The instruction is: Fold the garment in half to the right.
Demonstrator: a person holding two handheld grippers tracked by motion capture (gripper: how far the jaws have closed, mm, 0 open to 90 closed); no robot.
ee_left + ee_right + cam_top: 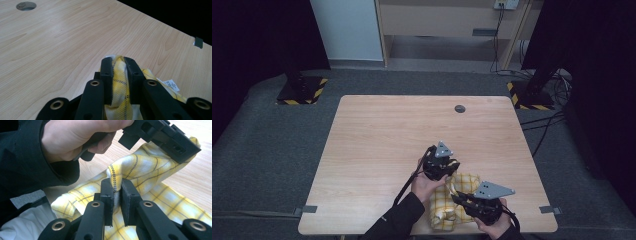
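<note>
Yellow checked cloth (447,202) with thin dark grid lines, soft woven fabric, crumpled; lying on the near right part of the table, close to the front edge, partly lifted by both tools. White care label (171,85) attached at one side, print too small to read.

Left gripper (443,169), black two-jaw tool with grey three-cornered plate on top: clamped tight on a raised fold of the cloth, fabric pinched between both pads (108,75) in the left gripper view. Held in the left hand (426,184), dark sleeve (398,220) behind it, cable trailing back along the forearm.

Right gripper (462,200), black, same build, grey plate on top: closed on another bunched fold of the same cloth, pads (109,195) pressing the fabric from both sides. Positioned just right of and nearer than the left gripper, at the front edge.

Light wooden rectangular table (387,135): pale grain, rounded corners. Round grey cable hole (460,108) near the far edge, well apart from the cloth.

Grey carpeted floor (267,150) around the table.
</note>
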